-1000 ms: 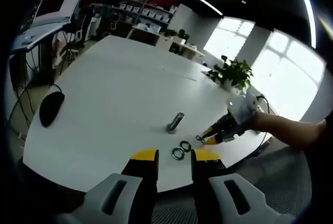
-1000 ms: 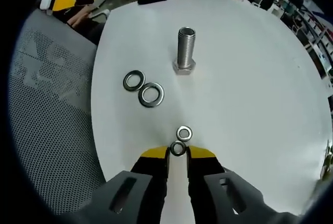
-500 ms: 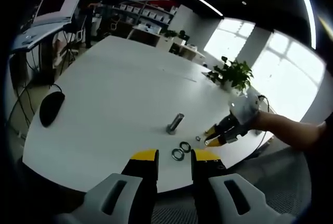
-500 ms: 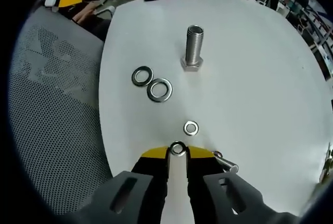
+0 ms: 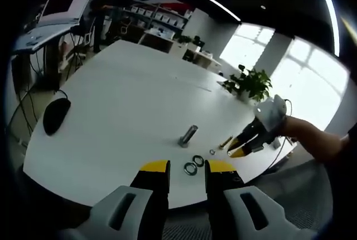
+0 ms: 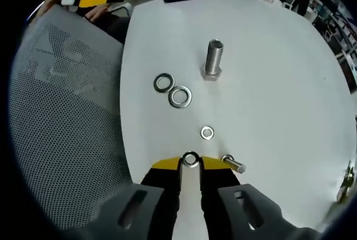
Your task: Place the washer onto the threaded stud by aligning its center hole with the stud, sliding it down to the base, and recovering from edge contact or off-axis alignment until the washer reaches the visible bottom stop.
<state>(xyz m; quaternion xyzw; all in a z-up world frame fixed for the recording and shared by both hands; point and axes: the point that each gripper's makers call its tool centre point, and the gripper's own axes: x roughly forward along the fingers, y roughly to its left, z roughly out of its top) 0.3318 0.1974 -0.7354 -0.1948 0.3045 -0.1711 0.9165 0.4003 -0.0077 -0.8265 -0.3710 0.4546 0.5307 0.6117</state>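
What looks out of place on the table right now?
Little stands out. The threaded stud stands upright on its hex base, and three washers lie flat: two large washers and a small washer. One small bolt lies on its side beside the right gripper, which pinches a washer.

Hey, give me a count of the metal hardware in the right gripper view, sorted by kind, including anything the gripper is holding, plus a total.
Washers: 4, namely two large washers lying side by side, one small washer on the table, and one held washer in the right gripper.
Upright threaded stud: 1
Small bolt lying on its side: 1
Total: 6
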